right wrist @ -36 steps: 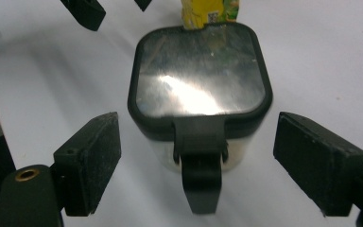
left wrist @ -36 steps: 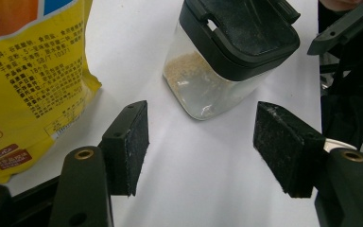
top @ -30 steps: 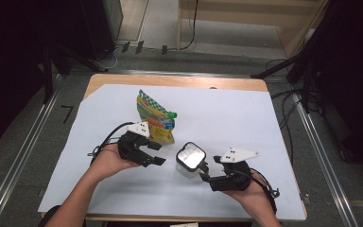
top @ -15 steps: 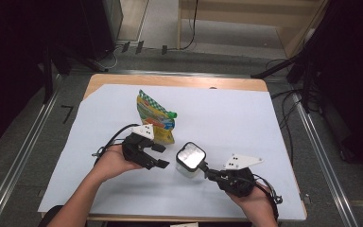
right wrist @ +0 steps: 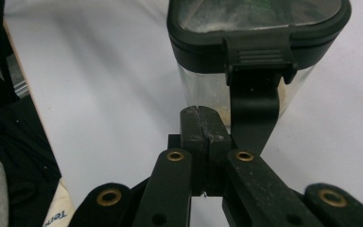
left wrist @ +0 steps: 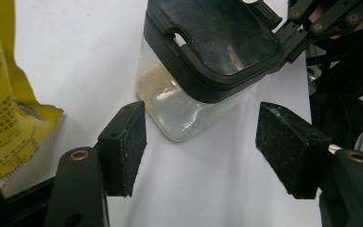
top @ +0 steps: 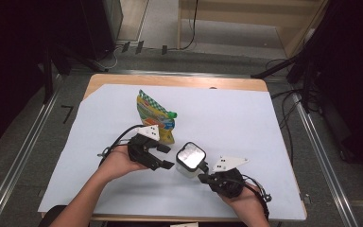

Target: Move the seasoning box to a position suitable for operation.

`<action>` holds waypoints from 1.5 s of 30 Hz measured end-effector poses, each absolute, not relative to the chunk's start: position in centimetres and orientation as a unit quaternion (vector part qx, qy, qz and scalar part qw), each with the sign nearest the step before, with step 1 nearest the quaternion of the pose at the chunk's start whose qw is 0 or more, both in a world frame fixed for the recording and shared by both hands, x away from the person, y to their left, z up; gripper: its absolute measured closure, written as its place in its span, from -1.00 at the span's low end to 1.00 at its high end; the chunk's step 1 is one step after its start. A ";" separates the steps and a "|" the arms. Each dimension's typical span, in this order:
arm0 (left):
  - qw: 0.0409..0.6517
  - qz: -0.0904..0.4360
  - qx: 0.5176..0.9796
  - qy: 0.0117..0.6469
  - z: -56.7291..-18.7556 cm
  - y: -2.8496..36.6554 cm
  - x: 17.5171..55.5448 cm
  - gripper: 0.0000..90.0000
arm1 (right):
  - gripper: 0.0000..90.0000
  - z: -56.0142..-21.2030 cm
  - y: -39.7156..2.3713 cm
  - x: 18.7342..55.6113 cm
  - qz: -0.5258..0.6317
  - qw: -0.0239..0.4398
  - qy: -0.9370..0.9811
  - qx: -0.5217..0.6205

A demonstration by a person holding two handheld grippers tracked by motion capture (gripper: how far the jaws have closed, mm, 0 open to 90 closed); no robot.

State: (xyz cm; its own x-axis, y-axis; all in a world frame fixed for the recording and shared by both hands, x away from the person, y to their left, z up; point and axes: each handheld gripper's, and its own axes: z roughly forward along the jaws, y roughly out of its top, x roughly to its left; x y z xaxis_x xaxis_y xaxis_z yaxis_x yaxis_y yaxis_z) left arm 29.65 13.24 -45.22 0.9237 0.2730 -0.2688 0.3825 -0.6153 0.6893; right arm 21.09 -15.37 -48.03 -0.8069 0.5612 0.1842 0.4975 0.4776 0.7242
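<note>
A small clear jar [top: 189, 161] with a black lid [left wrist: 217, 40] stands on the white sheet over the table [top: 246, 118]. A little pale powder sits at the bottom of the jar. The jar is the thing being worked on.

The right gripper [right wrist: 207, 130] sits just beside the jar, on the side nearest the person. Its two black jaws have just snapped together and are pressed flat on each other, with nothing between them. They rest right next to the lid's hanging black clasp [right wrist: 257, 94]. That looks like a way to push or flip the clasp so the lid can open.

The left gripper [left wrist: 203, 151] waits on the other side of the jar. Its jaws are spread wide and touch nothing, with the jar just ahead of them. It seems ready to hug the jar and keep it from sliding.

A yellow and green pouch [top: 155, 117] lies behind the jar, near the left gripper. Maybe it will fill the jar later.
</note>
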 end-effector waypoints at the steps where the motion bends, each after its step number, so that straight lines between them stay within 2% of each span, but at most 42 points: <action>1: 0.399 -0.069 0.897 0.180 -45.3 13.1 29.7 -0.23 | 1.00 -48.1 -15.4 21.2 0.405 0.041 0.859 0.310; 8: 0.401 -0.069 0.896 0.179 -45.2 12.7 29.7 -0.24 | 1.00 -48.4 -16.2 21.7 0.402 0.039 0.855 0.325; 17: 0.399 -0.067 0.897 0.177 -45.3 11.6 29.5 -0.35 | 1.00 -48.5 -17.5 22.7 0.402 0.048 0.850 0.337; 28: 0.403 -0.061 0.897 0.174 -45.4 10.1 29.5 -0.34 | 1.00 -48.4 -18.9 23.6 0.402 0.059 0.841 0.357; 34: 0.399 -0.058 0.898 0.175 -45.4 8.9 29.4 -0.49 | 1.00 -48.1 -19.4 24.2 0.401 0.071 0.834 0.372; 45: 0.400 -0.051 0.899 0.172 -45.8 7.9 29.4 -0.57 | 1.00 -47.2 -21.1 24.2 0.417 0.086 0.814 0.396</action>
State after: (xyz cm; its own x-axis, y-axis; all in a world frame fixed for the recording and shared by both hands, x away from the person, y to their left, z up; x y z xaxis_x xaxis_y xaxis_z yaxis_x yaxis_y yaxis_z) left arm 29.42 7.93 -45.82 0.9353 0.2693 -0.2294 0.3507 -0.6206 0.7014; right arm 24.15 -21.06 -47.24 -0.6714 0.7160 0.1910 0.5735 0.3388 0.7459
